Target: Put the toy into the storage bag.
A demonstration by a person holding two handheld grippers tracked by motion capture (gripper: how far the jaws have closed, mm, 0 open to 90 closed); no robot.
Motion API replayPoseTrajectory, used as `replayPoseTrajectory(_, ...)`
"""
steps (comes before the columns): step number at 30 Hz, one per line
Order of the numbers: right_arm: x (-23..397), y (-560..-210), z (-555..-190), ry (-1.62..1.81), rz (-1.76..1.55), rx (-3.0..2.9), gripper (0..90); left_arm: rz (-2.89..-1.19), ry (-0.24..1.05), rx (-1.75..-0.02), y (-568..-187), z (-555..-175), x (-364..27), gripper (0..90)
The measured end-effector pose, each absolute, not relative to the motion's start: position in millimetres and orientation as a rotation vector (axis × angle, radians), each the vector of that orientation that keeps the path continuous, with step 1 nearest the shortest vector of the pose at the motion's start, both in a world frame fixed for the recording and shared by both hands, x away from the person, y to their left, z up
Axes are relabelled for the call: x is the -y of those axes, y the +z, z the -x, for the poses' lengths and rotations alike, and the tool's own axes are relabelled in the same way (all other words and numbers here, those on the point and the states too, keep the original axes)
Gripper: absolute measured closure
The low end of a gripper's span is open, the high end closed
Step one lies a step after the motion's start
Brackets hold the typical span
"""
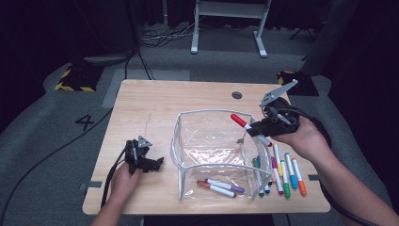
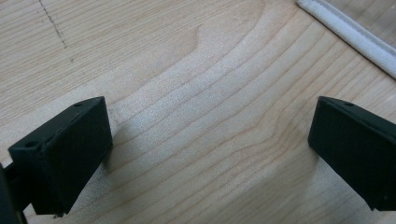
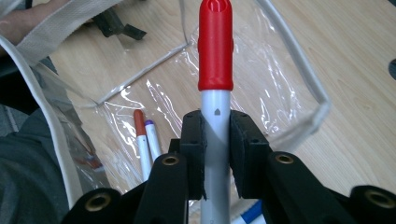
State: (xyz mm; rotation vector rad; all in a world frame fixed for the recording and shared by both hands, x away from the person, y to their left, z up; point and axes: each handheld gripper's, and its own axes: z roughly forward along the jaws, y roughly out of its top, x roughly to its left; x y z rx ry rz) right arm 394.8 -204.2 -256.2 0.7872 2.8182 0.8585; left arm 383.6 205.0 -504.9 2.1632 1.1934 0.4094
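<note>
My right gripper (image 1: pixel 258 129) is shut on a red-capped marker (image 1: pixel 244 125), held above the right rim of a clear plastic pouch (image 1: pixel 188 123); its red cap points toward the pouch's middle. Up close the marker (image 3: pixel 215 56) rises between the black pads (image 3: pixel 194 140), with the pouch (image 3: pixel 299 60) below it. Two markers, one orange-capped (image 1: pixel 211 187) and one purple-capped (image 1: pixel 228 186), lie on the pouch's floor near the front. My left gripper (image 1: pixel 157 162) rests on the table left of the pouch, jaws wide apart over bare wood (image 2: pixel 210 126), nothing between them.
Several coloured markers (image 1: pixel 286 173) lie in a row on the table right of the pouch, under my right wrist. The pouch's white rim (image 2: pixel 345 32) runs close past my left gripper. A round cable hole (image 1: pixel 236 95) sits near the table's far edge.
</note>
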Motion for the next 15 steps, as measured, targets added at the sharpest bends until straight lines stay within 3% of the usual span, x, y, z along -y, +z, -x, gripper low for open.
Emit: replayPoseTrajectory(15, 143.8, -285.7, -394.8, 0.709, -0.619, -2.972, 76.4, -2.161, 0.408, -1.199, -504.8, -384.6, -204.5, 0.0)
